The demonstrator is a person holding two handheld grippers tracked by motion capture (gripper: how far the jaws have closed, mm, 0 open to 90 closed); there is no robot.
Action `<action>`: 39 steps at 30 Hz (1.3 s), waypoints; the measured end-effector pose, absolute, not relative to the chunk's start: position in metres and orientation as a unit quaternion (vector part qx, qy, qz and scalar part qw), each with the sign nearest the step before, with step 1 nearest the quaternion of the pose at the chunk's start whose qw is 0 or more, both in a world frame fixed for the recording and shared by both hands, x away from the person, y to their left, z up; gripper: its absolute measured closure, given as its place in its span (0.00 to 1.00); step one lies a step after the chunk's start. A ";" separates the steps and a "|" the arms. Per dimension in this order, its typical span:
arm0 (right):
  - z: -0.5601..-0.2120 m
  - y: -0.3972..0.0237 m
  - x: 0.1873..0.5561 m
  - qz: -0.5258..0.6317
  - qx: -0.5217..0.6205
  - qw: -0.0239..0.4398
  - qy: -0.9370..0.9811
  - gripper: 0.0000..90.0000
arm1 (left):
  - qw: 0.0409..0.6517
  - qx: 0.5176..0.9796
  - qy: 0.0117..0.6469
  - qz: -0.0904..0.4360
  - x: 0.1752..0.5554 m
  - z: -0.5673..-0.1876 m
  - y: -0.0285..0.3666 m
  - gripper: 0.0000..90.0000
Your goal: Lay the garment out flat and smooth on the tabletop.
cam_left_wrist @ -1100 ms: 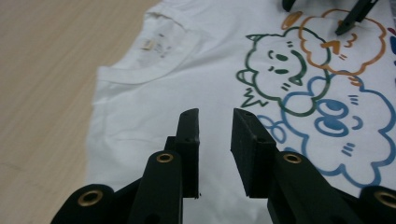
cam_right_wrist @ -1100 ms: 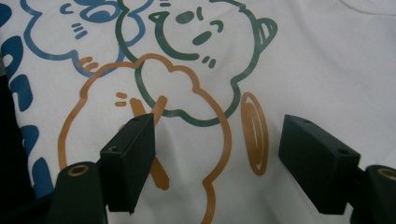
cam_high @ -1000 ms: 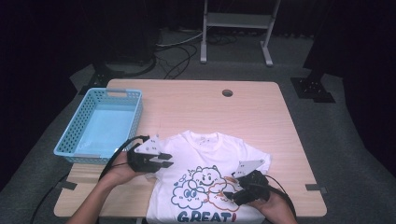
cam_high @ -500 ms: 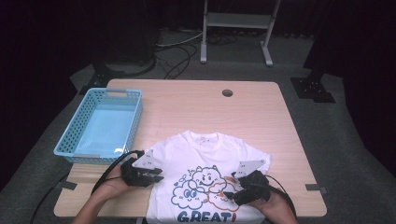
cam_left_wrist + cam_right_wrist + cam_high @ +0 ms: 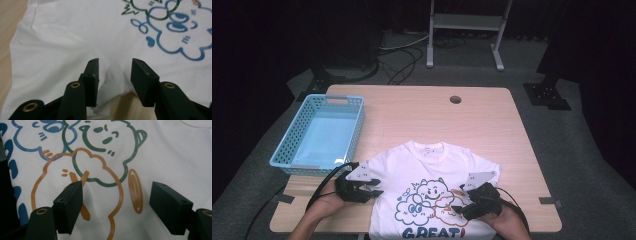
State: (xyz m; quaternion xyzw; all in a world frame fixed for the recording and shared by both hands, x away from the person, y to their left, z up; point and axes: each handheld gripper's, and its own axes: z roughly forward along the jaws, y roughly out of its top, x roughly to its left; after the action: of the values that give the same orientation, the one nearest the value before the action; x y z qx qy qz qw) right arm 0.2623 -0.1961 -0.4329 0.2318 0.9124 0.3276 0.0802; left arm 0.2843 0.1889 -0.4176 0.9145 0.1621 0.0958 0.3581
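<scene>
A white T-shirt [image 5: 427, 162] with a cartoon print lies flat, front side up, at the near edge of the wooden table [image 5: 437, 115]. My left gripper [image 5: 378, 187] sits at the shirt's left edge. In the left gripper view its jaws [image 5: 115, 62] have just been opening and stand apart. A puckered bit of the shirt's edge [image 5: 75, 37] lies between them, and the pads do not press on it. My right gripper [image 5: 458, 199] rests over the right of the print. Its jaws [image 5: 116, 184] stand wide open above the orange and green figures on the shirt [image 5: 175, 150], with nothing pinched.
A blue plastic basket [image 5: 358, 131] stands at the table's left side, with nothing in it. A round cable hole [image 5: 455, 99] is at the far edge. A metal stand [image 5: 464, 22] and cables lie on the floor behind the table.
My left gripper has slid toward the near edge along the shirt's left side, and its jaws have opened wider. The right gripper has stayed put.
</scene>
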 end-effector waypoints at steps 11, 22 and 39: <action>-0.424 -0.223 0.256 0.337 0.253 0.105 0.901 0.21 | 0.382 0.909 0.145 0.088 0.261 -0.428 0.159 0.50; -0.414 -0.208 0.308 0.338 0.275 0.122 0.892 0.21 | 0.371 0.908 0.173 0.093 0.277 -0.430 0.150 0.45; -0.430 -0.207 0.365 0.306 0.300 0.085 0.900 0.20 | 0.340 0.904 0.240 0.095 0.329 -0.430 0.141 0.37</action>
State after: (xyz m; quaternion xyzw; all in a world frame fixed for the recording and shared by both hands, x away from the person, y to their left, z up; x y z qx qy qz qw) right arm 0.3645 -0.2066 -0.4299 0.2998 0.8996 0.3059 0.0853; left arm 0.3288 0.1413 -0.4296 0.9043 0.2396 0.0953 0.3402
